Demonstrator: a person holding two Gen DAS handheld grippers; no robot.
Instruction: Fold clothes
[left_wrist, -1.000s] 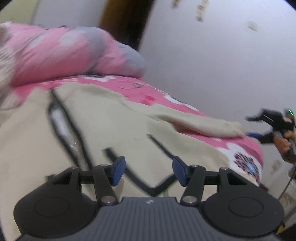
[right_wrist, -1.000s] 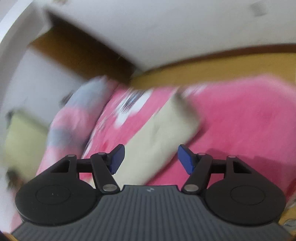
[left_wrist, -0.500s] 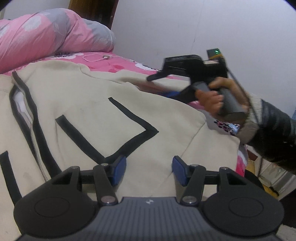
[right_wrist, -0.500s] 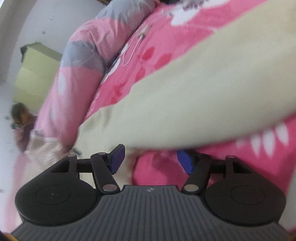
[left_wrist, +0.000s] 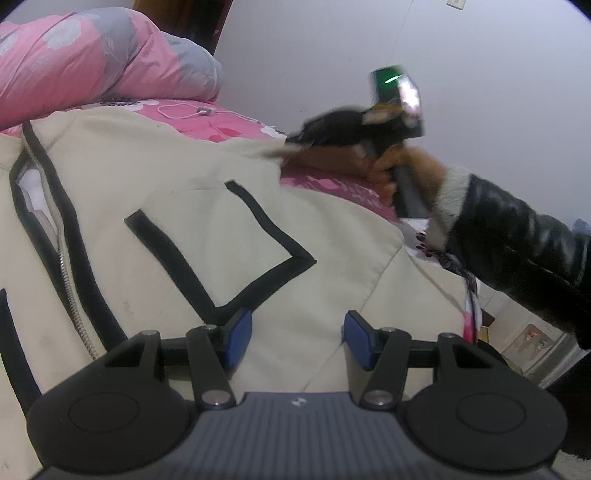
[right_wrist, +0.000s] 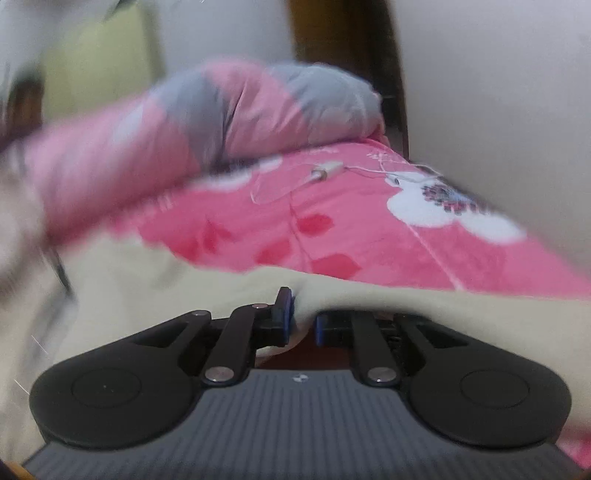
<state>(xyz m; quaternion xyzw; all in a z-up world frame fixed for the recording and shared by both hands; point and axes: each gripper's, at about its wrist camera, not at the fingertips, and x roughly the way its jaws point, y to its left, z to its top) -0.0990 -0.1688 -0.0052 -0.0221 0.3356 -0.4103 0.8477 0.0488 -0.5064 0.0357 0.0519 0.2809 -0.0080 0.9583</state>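
A cream zip jacket (left_wrist: 184, 177) with black trim lies spread on the pink bed. My left gripper (left_wrist: 297, 339) hovers open just above the jacket's lower front, nothing between its blue pads. In the left wrist view the right gripper (left_wrist: 295, 142), held by a hand (left_wrist: 388, 173) in a black sleeve, sits at the jacket's far edge. In the right wrist view my right gripper (right_wrist: 303, 321) has its jaws closing, with a fold of the cream sleeve (right_wrist: 406, 299) pinched between the pads.
A rolled pink and grey quilt (left_wrist: 92, 62) lies at the head of the bed, also visible as the quilt (right_wrist: 221, 122). A white charging cable (right_wrist: 325, 171) rests on the flowered pink sheet (right_wrist: 369, 229). A white wall runs along the bed's far side.
The right gripper swept across to the jacket's far sleeve, rolled level and closed on the cloth. The left gripper sank a little toward the jacket and stayed open.
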